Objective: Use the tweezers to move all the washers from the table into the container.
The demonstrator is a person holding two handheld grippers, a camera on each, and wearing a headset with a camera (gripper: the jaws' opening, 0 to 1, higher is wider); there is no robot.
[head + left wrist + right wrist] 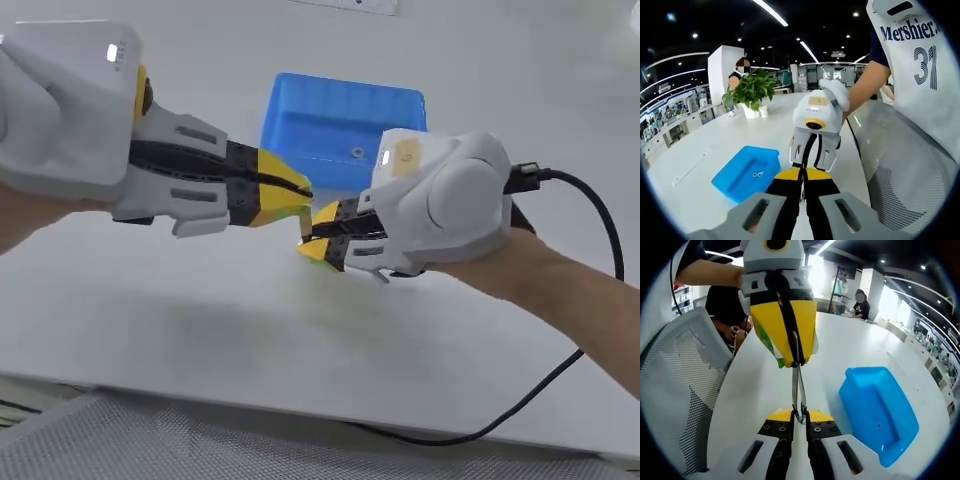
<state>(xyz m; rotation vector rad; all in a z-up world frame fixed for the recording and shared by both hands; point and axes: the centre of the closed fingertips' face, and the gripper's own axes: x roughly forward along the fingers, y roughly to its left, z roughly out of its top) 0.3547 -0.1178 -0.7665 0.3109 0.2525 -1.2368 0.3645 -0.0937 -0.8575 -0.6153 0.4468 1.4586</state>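
A: Left gripper (303,196) nearest — jaws clenched on the tweezers (799,390)?
B: Yes. Right gripper (314,238) meets it tip to tip, also clamped on the same tweezers, over the table (250,320).
A: Container (300,115)?
B: Blue, toward the table's far edge — one washer (357,153) lies inside.

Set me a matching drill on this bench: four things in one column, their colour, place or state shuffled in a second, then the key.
Things:
1. container
2. washer
3. tweezers
4. cable

Descriptions:
A. black
B. pinched between the left tongs and the right tongs
C. blue
D. lying inside the container

Pairs: 1-C, 2-D, 3-B, 4-A
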